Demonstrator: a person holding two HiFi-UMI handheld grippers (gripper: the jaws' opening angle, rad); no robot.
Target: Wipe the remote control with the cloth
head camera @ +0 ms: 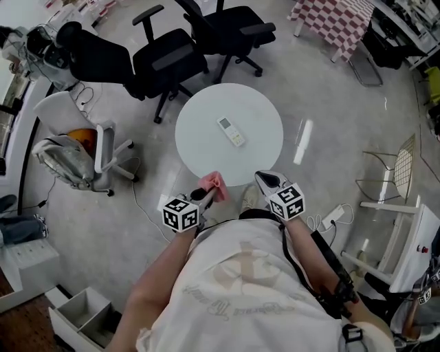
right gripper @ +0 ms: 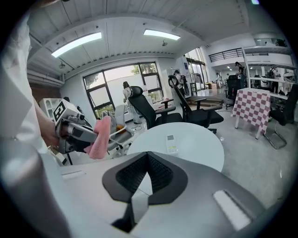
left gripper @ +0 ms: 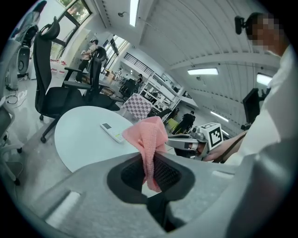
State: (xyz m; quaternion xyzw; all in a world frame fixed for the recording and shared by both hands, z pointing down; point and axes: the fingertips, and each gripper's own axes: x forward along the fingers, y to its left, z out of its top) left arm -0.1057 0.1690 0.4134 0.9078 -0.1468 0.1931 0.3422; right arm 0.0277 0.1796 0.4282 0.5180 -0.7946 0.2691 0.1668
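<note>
A white remote control lies near the middle of the round white table; it also shows in the left gripper view and the right gripper view. My left gripper hovers at the table's near edge, shut on a pink cloth that sticks up from its jaws. My right gripper is beside it, at the near edge too, shut with nothing between its jaws. Both are well short of the remote.
Two black office chairs stand beyond the table and a white chair to its left. A white rack stands at the right, a checkered table at the far right back. Cables run over the floor.
</note>
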